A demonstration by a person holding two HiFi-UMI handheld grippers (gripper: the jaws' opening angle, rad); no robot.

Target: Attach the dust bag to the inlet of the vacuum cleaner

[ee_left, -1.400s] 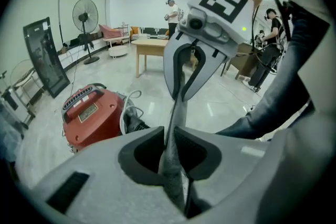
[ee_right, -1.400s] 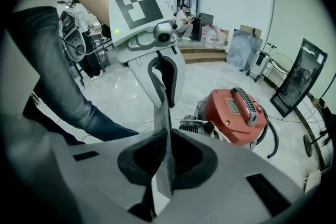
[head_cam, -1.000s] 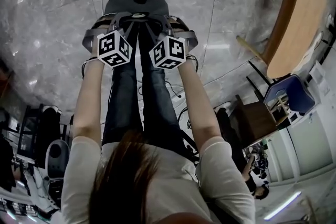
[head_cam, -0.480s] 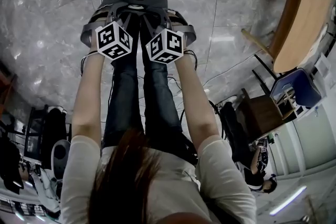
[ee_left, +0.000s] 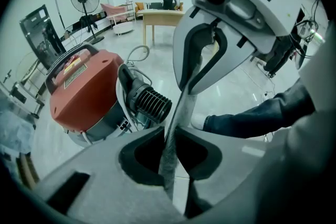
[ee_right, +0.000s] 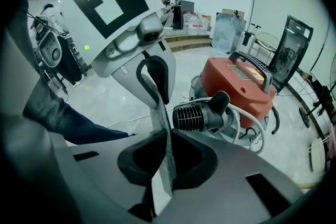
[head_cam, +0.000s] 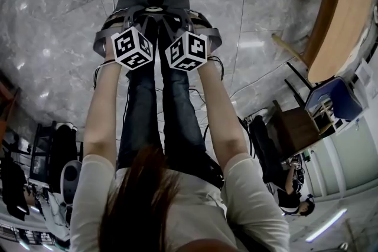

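Red vacuum cleaner (black ribbed inlet), grey dust bag, black-and-white patterned marker cubes.

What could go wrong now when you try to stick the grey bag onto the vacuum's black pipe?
1. The left tongs, whose jaws have just been closing, and the right tongs each pinch only a thin edge of the dust bag. It might slip out when pushed on.
2. A white cord loops right beside the black inlet, so the bag could snag on it.
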